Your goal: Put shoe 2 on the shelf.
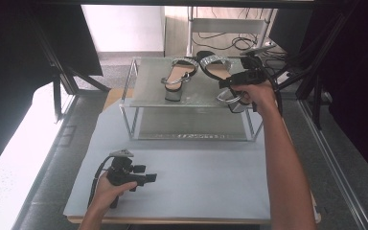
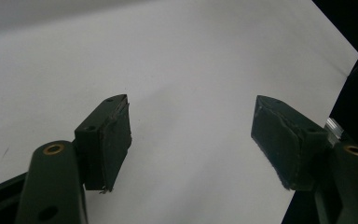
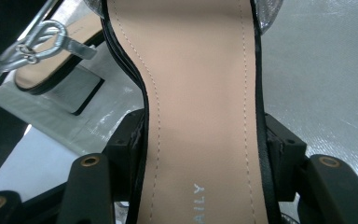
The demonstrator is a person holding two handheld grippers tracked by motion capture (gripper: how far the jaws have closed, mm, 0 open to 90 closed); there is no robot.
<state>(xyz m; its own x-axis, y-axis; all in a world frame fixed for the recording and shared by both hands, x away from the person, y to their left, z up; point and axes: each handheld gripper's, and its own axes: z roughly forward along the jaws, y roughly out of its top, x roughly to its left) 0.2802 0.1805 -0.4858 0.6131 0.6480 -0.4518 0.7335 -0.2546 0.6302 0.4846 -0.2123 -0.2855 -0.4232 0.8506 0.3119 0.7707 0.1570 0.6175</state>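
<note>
Right claw (image 3: 200, 154), arm extended over the shelf (image 1: 148, 91), pinches the sandal (image 3: 200, 93) (insole up); left claw (image 2: 191, 140) rests spread on the bench (image 2: 191, 56).

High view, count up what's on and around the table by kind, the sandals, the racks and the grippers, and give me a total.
Sandals: 2, the left sandal resting on the rack, the right sandal clamped in the right gripper.
Racks: 1, the rack at the far end of the table.
Grippers: 2, the right gripper and the left gripper, open over the table.
Total: 5

High view overhead, facing forward; gripper views close; sandal (image 1: 214, 65) (image 3: 200, 107) shared
</note>
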